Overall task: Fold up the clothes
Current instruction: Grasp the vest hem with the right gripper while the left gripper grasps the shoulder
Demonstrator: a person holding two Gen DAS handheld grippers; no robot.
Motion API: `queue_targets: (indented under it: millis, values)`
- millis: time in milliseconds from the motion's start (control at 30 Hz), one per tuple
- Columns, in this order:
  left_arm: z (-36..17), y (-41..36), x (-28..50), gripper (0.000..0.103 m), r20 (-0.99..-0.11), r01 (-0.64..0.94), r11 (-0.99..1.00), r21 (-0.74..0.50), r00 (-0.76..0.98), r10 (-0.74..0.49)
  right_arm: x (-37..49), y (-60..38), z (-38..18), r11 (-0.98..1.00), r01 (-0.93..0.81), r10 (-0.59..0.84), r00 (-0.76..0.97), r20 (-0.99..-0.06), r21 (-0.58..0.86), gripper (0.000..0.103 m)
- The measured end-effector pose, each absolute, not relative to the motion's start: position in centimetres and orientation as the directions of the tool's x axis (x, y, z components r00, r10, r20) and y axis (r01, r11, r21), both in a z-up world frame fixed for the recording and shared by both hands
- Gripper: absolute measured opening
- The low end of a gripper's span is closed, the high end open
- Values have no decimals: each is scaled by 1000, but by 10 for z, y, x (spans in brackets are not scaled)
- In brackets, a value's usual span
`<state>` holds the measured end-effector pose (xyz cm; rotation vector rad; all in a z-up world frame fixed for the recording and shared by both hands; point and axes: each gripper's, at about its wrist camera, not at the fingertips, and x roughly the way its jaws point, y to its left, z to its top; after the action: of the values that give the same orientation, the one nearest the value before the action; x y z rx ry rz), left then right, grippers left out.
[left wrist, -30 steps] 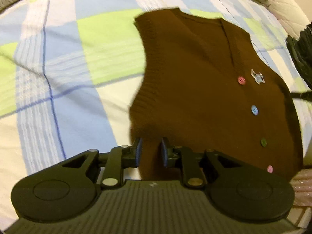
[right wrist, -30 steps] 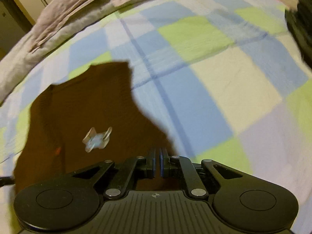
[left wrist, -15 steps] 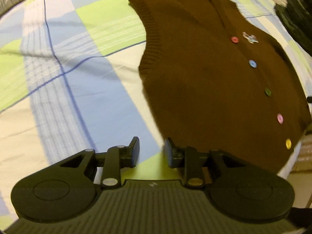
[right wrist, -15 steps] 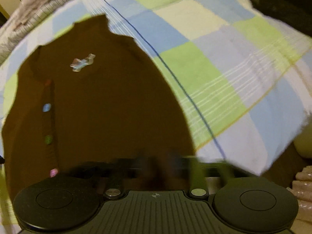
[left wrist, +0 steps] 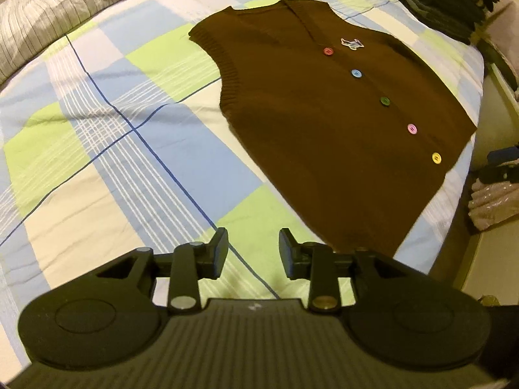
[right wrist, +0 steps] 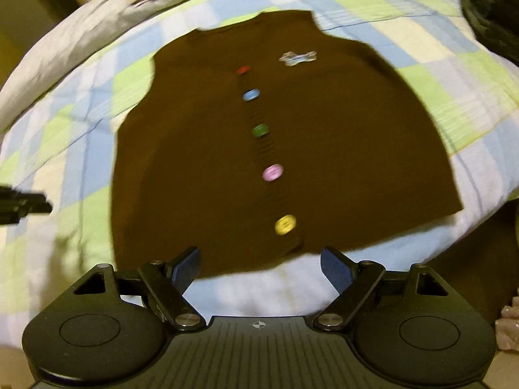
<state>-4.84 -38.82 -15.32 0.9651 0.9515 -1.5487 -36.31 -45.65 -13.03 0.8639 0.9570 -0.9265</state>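
In my left wrist view the striped duvet (left wrist: 48, 9) is bunched at the far left, along the edge of the bed (left wrist: 97, 149) with its checked blue, green and cream cover. My left gripper (left wrist: 253, 253) sits low in the near centre, fingers spread, nothing between them, over bare cover just left of the vest's near corner. The vest (left wrist: 324, 123) lies flat and face up to the right, neckline far, hem near and close to the bed's right edge. Down its front runs a row of buttons: red (left wrist: 328, 51), blue (left wrist: 356, 73), green (left wrist: 385, 100), pink (left wrist: 412, 128) and yellow (left wrist: 437, 158), with a small pale badge (left wrist: 352, 43) just right of the red one. A dark pile of clothes (left wrist: 447, 3) sits at the far right, apart from the vest.

My right wrist view is blurred. At the left edge a dark bit of the other gripper (right wrist: 22, 206) pokes in over the cover. The vest (right wrist: 340, 149) fills the middle, hem nearest me, the yellow button (right wrist: 285, 224) closest. My right gripper (right wrist: 259, 267) has its fingers spread wide and empty, just short of the hem, over the white near edge of the bed (right wrist: 266, 295). I cannot tell whether either finger touches the fabric.
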Motion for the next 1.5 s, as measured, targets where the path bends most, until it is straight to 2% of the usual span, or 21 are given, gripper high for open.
queue_targets:
  millis: [67, 167, 333, 467, 667, 733, 1000, 1067, 1167, 1200, 1267, 1300, 1333, 1500]
  values:
    - [-156, -385, -54, 35, -929, 980, -186, -65, -128, -348, -354, -445, -129, 415, 892, -233, 294, -927, 179, 84]
    - [-159, -383, -73, 35, -927, 942, -327, 76, -54, -370, -336, -429, -131, 523, 836, -207, 312, -927, 165, 84]
    - [-168, -385, -96, 35, -890, 732, -606, 312, 0, -457, -299, -408, -141, 683, 713, -176, 369, -913, 157, 83]
    - [-184, -398, -100, 35, -872, 581, -713, 392, -12, -489, -271, -389, -154, 757, 639, -167, 395, -903, 139, 83]
    - [-224, -419, -93, 35, -857, 311, -834, 456, -99, -505, -225, -364, -188, 764, 640, -215, 375, -902, 85, 82]
    - [-240, -424, -88, 35, -850, 217, -850, 480, -123, -512, -209, -357, -203, 768, 639, -243, 345, -906, 37, 63]
    - [-279, -457, -77, 37, -803, -23, -815, 579, -189, -565, -173, -351, -246, 788, 602, -334, 242, -911, -130, 61]
    - [-283, -465, -76, 36, -794, -66, -801, 595, -200, -573, -172, -354, -247, 786, 601, -343, 231, -910, -143, 52]
    - [-286, -475, -77, 35, -790, -129, -785, 606, -213, -574, -170, -359, -248, 786, 600, -342, 218, -914, -151, 48]
    - [-287, -478, -78, 32, -792, -149, -782, 605, -213, -572, -170, -360, -248, 786, 599, -341, 215, -915, -152, 45]
    - [-289, -483, -80, 12, -796, -185, -777, 602, -211, -567, -170, -364, -249, 783, 601, -341, 206, -917, -156, 28]
    - [-289, -487, -81, 10, -802, -186, -782, 595, -207, -560, -170, -366, -249, 780, 604, -345, 197, -918, -163, 15]
    - [-289, -490, -82, 7, -807, -185, -788, 588, -203, -554, -171, -369, -247, 776, 609, -344, 192, -919, -163, 10]
    - [-266, -498, -86, 4, -815, -126, -810, 572, -200, -544, -183, -379, -224, 757, 643, -327, 216, -920, -118, 7]
